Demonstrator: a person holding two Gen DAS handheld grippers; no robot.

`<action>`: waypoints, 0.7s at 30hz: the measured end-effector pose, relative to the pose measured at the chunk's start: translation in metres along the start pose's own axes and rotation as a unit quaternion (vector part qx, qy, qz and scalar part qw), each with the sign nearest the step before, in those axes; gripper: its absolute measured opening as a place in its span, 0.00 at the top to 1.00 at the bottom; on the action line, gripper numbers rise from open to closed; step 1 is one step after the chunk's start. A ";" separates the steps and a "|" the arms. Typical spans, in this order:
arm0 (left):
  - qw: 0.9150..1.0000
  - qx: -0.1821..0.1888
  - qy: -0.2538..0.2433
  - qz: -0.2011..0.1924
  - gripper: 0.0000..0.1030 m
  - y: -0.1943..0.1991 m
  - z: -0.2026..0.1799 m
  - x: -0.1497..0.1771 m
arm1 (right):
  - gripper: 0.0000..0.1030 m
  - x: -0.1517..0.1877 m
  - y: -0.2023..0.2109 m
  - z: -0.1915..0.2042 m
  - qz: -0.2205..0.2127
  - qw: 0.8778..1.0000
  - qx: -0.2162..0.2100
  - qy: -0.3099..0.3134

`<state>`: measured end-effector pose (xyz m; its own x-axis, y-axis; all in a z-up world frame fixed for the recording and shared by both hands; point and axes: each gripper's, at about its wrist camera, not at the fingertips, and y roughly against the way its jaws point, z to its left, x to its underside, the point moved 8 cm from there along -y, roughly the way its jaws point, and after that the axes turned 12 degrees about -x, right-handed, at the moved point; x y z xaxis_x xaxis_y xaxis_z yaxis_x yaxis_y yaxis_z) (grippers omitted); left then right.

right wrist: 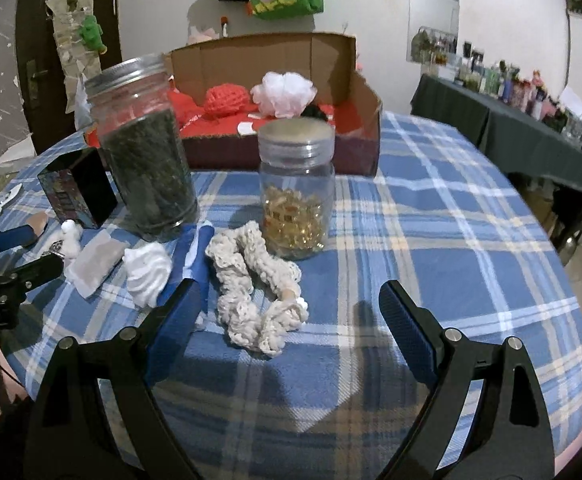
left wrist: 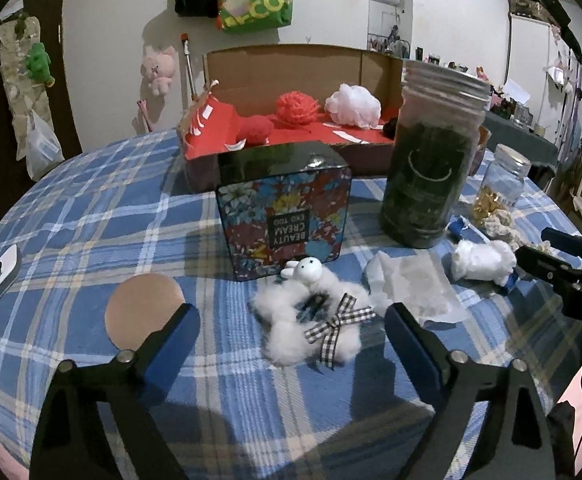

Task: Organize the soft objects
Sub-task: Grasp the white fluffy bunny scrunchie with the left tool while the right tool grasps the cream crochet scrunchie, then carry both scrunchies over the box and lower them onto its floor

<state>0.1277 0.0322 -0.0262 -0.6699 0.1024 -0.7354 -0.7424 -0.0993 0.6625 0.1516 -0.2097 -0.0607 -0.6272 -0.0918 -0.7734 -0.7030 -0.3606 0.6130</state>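
the left hand-held gripper point(left wrist: 291, 330) hangs low over the table point(left wrist: 91, 208) with its jaws spread wide and nothing between them. the fluffy white bunny clip point(left wrist: 311, 320) with its checked bow lies almost straight ahead, in the lower centre of the left wrist view, sitting inside the span of the two fingers and just beyond their tips. its long axis runs on a slant, from the little head at upper left down to the fluffy end at lower right, so it lies roughly diagonal to the closing line.

the right hand-held gripper point(right wrist: 287, 306) is likewise spread and empty. the cream crocheted scrunchie point(right wrist: 255, 284) lies in the centre of the right wrist view, left of the midline and close to the left finger, its length running from upper left toward the lower middle of the frame. it rests just in front of the small jar point(right wrist: 297, 192) of golden beads.

the cardboard box point(left wrist: 291, 68), red-lined and already holding a red pom and a white puff, stands at the upper centre of both views, behind the tall jar point(left wrist: 431, 160) and the floral tin point(left wrist: 283, 216).

judging by this, each arm has its own nearest soft thing; the left looks better centred, while the right would want a small shift leftward first.
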 end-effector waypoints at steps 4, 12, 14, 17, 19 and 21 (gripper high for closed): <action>1.000 0.013 -0.007 0.011 0.33 -0.006 -0.003 0.000 | 0.20 -0.002 -0.002 0.000 0.002 1.000 -0.019 -0.006; 0.999 0.046 -0.018 0.005 0.45 0.005 -0.005 -0.004 | 0.70 0.001 -0.007 0.006 0.021 0.996 -0.083 -0.026; 0.999 0.043 -0.020 -0.003 0.46 0.013 -0.002 -0.008 | 0.70 0.000 -0.002 0.007 0.017 0.996 -0.085 -0.025; 0.998 0.050 -0.024 -0.013 0.46 0.026 0.002 -0.014 | 0.70 -0.006 0.009 0.007 0.006 0.996 -0.087 -0.022; 0.997 0.065 -0.024 -0.022 0.46 0.034 0.001 -0.019 | 0.70 -0.009 0.014 0.009 0.002 0.995 -0.096 -0.022; 0.996 0.084 -0.029 -0.027 0.46 0.039 -0.005 -0.023 | 0.70 -0.010 0.015 0.013 0.005 0.994 -0.108 -0.022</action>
<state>0.1140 0.0215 0.0158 -0.6239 0.1596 -0.7650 -0.7651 0.0749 0.6396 0.1432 -0.2024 -0.0415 -0.6509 -0.0569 -0.7570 -0.6116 -0.5515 0.5673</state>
